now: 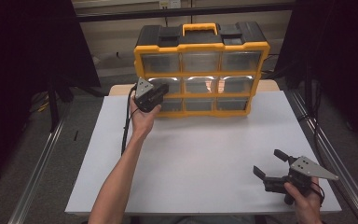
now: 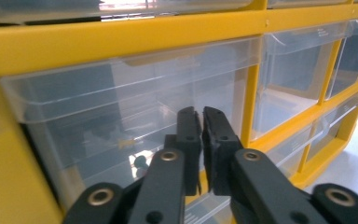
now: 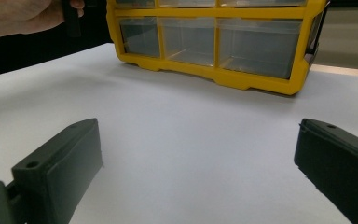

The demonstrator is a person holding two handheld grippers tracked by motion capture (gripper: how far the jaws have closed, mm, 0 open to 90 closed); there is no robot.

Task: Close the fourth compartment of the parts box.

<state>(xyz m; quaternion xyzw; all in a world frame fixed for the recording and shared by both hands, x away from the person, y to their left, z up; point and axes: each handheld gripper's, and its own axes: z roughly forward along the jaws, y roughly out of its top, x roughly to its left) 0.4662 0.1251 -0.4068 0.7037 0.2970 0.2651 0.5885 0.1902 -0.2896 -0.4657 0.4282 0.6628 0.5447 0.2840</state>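
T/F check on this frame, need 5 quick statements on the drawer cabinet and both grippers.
1. The left gripper is up against the front of the yellow drawer cabinet. True.
2. The left gripper's jaws are spread wide. False: they are nearly together, with a narrow gap, in front of a clear drawer.
3. The right gripper is open and holds nothing. True.
4. The right gripper is touching the cabinet. False: it sits near the front right corner of the white table, well away from the cabinet.
5. The cabinet lies flat on its back. False: it stands upright, with the handle on top.
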